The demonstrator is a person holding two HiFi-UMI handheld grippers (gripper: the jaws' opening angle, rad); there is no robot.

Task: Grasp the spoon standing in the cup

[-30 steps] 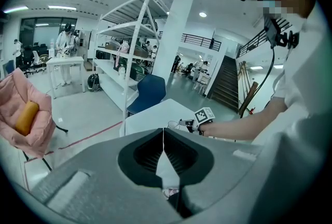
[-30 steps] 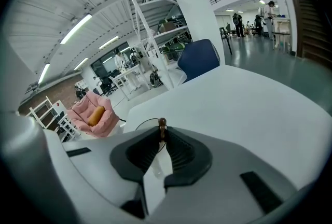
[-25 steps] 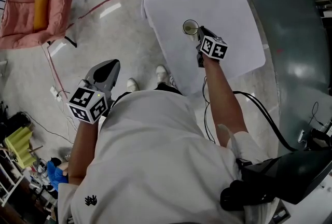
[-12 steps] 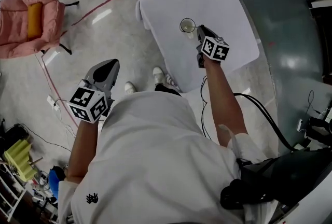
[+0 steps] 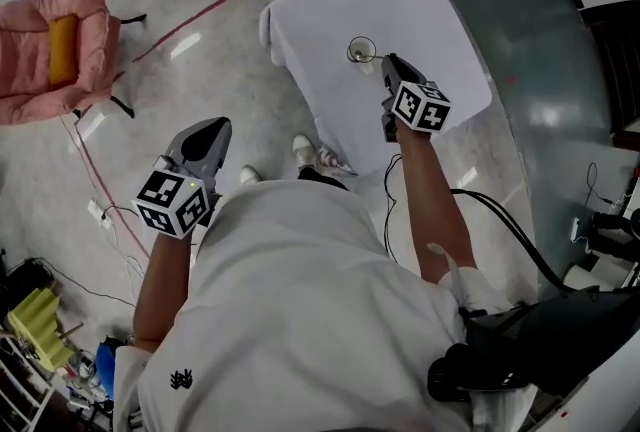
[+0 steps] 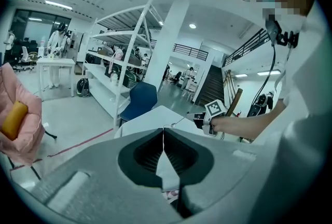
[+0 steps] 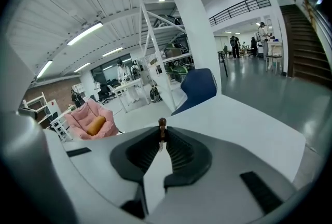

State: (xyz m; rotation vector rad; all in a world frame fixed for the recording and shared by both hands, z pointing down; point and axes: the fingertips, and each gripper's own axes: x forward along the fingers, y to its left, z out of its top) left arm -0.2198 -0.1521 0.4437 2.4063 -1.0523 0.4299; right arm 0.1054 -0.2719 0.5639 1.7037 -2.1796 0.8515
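Right tool [image 5: 389, 62] is clamped on the spoon [image 7: 162, 125] handle, only at the very tips, just beside the cup [image 5: 362, 50] on the white counter [image 5: 440, 20] (spoon bowl hidden). Left tool [image 6: 164, 134] is closed and empty. Risk: the shallow grip could slip, or a tilted pull could tip the cup.

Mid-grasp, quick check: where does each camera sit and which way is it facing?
Head view: on the head, looking steeply down at the table and cup; shows torso, left tongs, right tongs.
Left gripper view: on the left tongs, shut and empty, facing the table from the side; shows the right arm.
Right gripper view: on the right tongs, shut on the spoon, facing across the table toward the blue chair.
Shared: the pink chair and table show in all three.
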